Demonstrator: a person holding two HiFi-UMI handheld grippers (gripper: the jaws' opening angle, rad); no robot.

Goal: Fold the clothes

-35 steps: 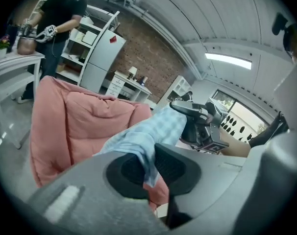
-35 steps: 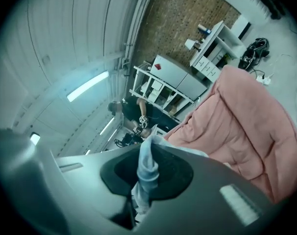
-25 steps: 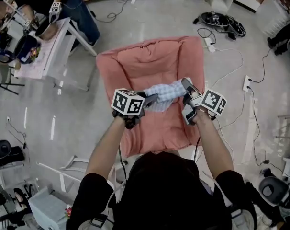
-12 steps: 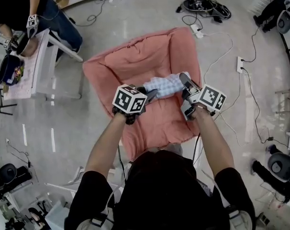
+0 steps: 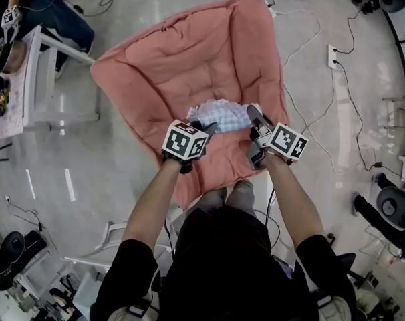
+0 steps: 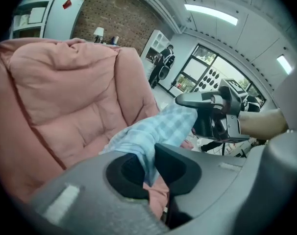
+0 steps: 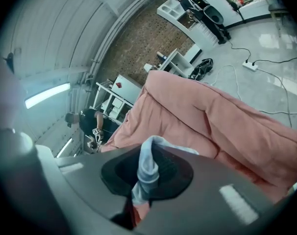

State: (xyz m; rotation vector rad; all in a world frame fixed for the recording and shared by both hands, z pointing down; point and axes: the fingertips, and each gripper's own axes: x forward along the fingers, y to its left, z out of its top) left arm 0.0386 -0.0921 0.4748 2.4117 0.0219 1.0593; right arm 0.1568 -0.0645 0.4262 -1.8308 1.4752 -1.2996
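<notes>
White table (image 5: 52,79) sits way off at the far left with another person (image 5: 55,19) next to it, well apart from your stuff. Moving right, your left gripper (image 5: 204,128) has its jaws clamped on the left end of the light-blue checked garment (image 5: 224,116). In the left gripper view the cloth runs out from between the jaws toward your other gripper. The garment is bunched up between the two grippers, over the near part of the pink padded quilt (image 5: 182,52) spread out in front of you. Your right gripper (image 5: 254,116) has its jaws closed on the garment's right end, with a fold pinched between them. Further right, a white power strip (image 5: 331,55) lies on the grey floor (image 5: 122,179).
</notes>
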